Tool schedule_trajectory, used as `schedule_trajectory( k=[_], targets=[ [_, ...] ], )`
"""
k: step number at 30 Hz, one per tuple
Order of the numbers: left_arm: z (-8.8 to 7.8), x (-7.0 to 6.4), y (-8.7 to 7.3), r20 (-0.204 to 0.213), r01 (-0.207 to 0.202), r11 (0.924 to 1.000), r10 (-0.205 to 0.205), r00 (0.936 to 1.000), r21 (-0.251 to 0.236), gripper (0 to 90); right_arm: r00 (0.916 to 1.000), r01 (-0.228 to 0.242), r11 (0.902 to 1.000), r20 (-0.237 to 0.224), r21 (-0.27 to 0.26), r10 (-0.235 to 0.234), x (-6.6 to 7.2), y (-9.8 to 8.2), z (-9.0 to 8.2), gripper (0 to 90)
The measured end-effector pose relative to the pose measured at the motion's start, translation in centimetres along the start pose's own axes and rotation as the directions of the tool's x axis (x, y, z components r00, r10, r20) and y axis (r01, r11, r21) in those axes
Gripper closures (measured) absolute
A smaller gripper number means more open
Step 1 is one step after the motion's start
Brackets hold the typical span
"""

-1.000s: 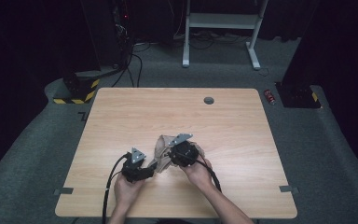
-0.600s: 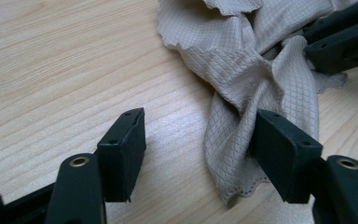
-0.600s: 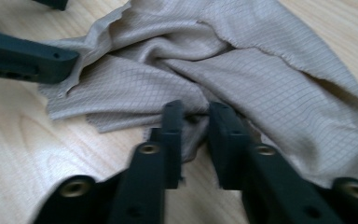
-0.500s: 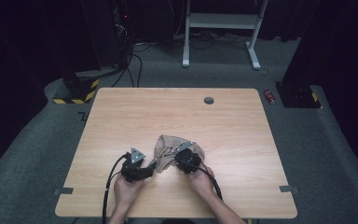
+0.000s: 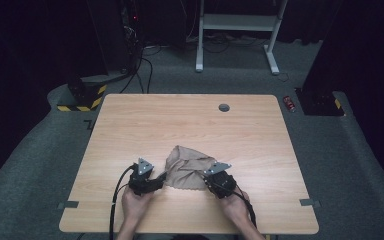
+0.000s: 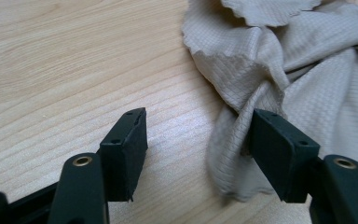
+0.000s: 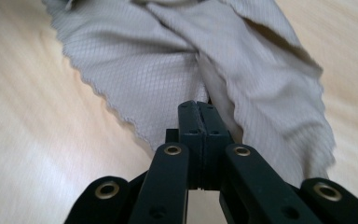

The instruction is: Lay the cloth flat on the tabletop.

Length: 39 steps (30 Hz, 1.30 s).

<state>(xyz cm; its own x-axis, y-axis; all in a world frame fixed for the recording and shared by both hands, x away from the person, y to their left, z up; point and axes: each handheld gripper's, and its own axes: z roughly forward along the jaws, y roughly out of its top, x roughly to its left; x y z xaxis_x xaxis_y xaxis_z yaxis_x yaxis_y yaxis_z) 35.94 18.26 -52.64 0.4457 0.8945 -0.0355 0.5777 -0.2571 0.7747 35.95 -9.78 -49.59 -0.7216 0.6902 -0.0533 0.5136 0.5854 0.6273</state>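
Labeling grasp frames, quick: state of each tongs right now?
Left tongs: open, a fold of the beige cloth lies between the jaws, not pinched.
Right tongs: shut on the beige cloth's edge.

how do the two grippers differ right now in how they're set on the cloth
The left gripper has its jaws wide apart, with an edge of the beige cloth lying between them and only brushing one pad. The right gripper has its jaws closed together, pinching the cloth, having just been closing on it. The left one sits at the cloth's left edge, the right one at its right corner. Both are black, hand-held and low over the wooden table.
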Motion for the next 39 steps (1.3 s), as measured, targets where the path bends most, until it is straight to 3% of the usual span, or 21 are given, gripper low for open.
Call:
schedule_trajectory(
  k=[4, 6, 8, 10, 12, 14, 16, 18, 20, 24, 29, 30, 33, 36, 39],
  targets=[
    [0.0, 0.0, 0.0, -0.002, -0.005, 1.0, 0.005, 1.0, 0.002, 37.2, 0.9998, -0.018, 0.9998, -0.001, 0.008, 0.018, 0.0, -1.5, -0.8, 89.5],
    [0.1, -0.1, 0.0, -0.004, -0.009, 0.9999, 0.009, 1.0, 0.01, 37.2, 0.9995, -0.023, 0.9997, 0.02, -0.006, 0.023, 0.0, -2.4, -1.5, 79.1],
    [0.1, -0.1, 0.0, -0.004, -0.009, 0.9999, 0.009, 1.0, 0.012, 37.2, 0.9963, -0.021, 0.9984, 0.083, -0.053, 0.025, -0.1, -2.4, -2.1, 67.3],
    [0.1, -0.1, 0.1, -0.005, -0.008, 0.9999, 0.008, 1.0, 0.014, 37.1, 0.9917, -0.013, 0.9947, 0.126, -0.102, 0.025, -0.4, -1.8, -2.6, 61.4],
    [0.1, -0.1, 0.1, -0.006, -0.009, 0.9999, 0.009, 0.9999, 0.013, 37.0, 0.9921, -0.008, 0.995, 0.124, -0.099, 0.02, -0.7, -1.1, -2.2, 58.5],
    [0.1, -0.1, 0.1, -0.005, -0.008, 0.9999, 0.008, 1.0, 0.014, 37.0, 0.9944, -0.006, 0.9991, 0.105, -0.043, 0.011, -1.1, -0.4, -0.9, 59.9],
    [0.1, -0.1, 0.1, -0.004, -0.007, 0.9999, 0.007, 1.0, 0.014, 36.9, 0.9973, 0.016, 0.9997, 0.071, 0.019, -0.017, -1.5, 0.1, 0.4, 75.4],
    [0.1, -0.1, 0.1, -0.004, -0.009, 0.9998, 0.009, 0.9999, 0.015, 36.9, 0.9976, 0.046, 0.998, 0.05, 0.043, -0.048, -1.8, 0.7, 1.0, 89.4],
    [0.2, -0.1, 0.1, -0.006, -0.014, 0.9997, 0.015, 0.9999, 0.018, 36.9, 0.9969, 0.054, 0.9979, 0.055, 0.036, -0.056, -2.4, 1.8, 1.0, 89.8],
    [0.2, -0.1, 0.1, -0.005, -0.014, 0.9997, 0.014, 0.9999, 0.02, 36.9, 0.9925, 0.03, 0.9994, 0.119, -0.015, -0.028, -4.7, 5.1, 0.1, 90.0],
    [0.2, -0.2, 0.1, -0.01, -0.022, 0.9995, 0.022, 0.9997, 0.024, 36.7, 0.9793, -0.009, 0.9993, 0.202, -0.036, 0.016, -6.9, 8.1, 0.8, 89.6],
    [0.2, -0.3, 0.1, -0.011, -0.023, 0.9994, 0.023, 0.9997, 0.026, 36.7, 0.9795, -0.019, 0.9994, 0.2, -0.027, 0.024, -7.1, 8.2, 1.2, 88.9],
    [0.2, -0.3, 0.1, -0.011, -0.026, 0.9994, 0.026, 0.9996, 0.025, 36.7, 0.9866, -0.044, 0.9975, 0.16, 0.056, 0.034, -7.1, 7.6, 3.2, 73.7],
    [0.2, -0.3, 0.1, -0.012, -0.029, 0.9992, 0.03, 0.9995, 0.026, 36.7, 0.9888, -0.058, 0.9982, 0.139, 0.013, 0.056, -6.4, 6.3, 2.7, 67.5],
    [0.1, -0.3, 0.0, -0.012, -0.032, 0.9992, 0.032, 0.9994, 0.024, 37.8, 0.9897, -0.061, 0.9966, 0.126, -0.056, 0.068, -5.6, 4.9, 0.6, 67.9]
  ],
)
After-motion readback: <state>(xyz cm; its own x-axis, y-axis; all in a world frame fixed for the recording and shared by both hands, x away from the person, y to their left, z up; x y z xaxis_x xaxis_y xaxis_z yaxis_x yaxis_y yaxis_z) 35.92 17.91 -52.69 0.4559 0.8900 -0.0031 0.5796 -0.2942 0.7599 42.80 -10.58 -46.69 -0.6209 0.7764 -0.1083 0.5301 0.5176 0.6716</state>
